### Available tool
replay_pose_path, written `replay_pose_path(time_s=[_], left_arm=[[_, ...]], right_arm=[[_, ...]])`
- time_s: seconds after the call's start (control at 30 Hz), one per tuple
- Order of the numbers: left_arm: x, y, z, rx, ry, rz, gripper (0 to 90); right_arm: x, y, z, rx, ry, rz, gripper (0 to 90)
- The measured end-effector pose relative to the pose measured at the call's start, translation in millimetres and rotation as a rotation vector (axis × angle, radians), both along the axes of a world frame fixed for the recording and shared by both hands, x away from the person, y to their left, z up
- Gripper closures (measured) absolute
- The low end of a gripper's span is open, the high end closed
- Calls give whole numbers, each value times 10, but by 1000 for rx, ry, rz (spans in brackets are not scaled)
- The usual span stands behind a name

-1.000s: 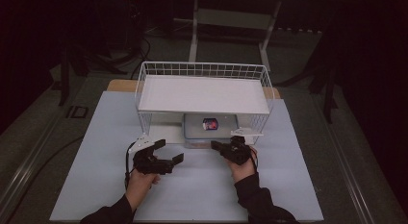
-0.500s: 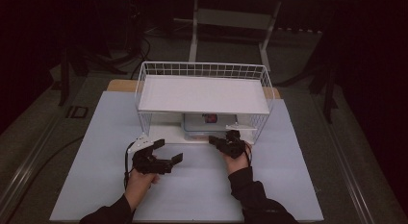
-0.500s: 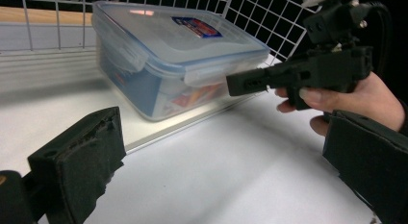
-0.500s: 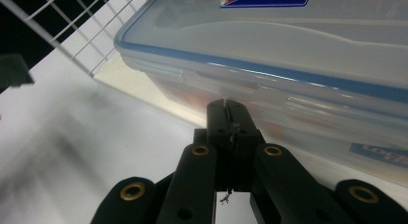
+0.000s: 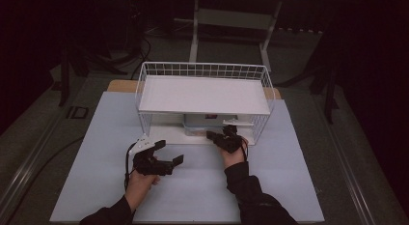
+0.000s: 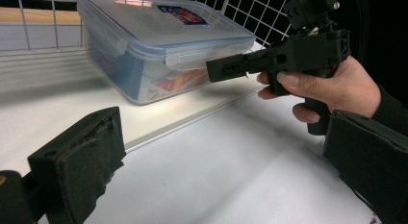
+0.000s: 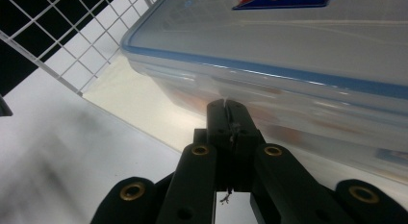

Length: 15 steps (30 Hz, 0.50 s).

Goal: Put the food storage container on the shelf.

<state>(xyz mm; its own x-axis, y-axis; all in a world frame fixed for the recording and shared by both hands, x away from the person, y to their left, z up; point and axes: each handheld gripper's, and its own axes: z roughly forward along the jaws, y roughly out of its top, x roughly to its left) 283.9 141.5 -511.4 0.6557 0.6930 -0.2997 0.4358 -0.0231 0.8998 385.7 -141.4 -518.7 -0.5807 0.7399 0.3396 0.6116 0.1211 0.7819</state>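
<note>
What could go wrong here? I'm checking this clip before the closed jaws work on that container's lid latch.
1. The right gripper, shut and empty, has its tips at the front latch flap of the plastic container; a push may slide the container back instead of lifting the flap.
2. The container sits under the wire shelf rack, so lifting that hand could knock the shelf.
3. The left gripper sits open and apart, not steadying anything.

Mostly hidden under the white wire rack's top shelf (image 5: 205, 94) in the high view: clear plastic lidded box with blue rim (image 5: 205, 123), label cropped by the right gripper view's top edge, contents blurred.
</note>
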Motion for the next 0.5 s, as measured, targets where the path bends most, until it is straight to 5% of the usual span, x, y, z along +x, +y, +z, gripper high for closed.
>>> replay_pose_path(time_s=[0.1, 0.27, 0.5], left_arm=[[-12, -8, 10, 4, -7, -4, 9], [-37, -16, 35, 26, -24, -16, 9], [-81, -23, 75, 36, -34, -39, 9]], right_arm=[[-16, 19, 3, 20, 7, 7, 843], [-119, 44, 52, 45, 5, 35, 605], [-284, 25, 147, 32, -55, 77, 362]])
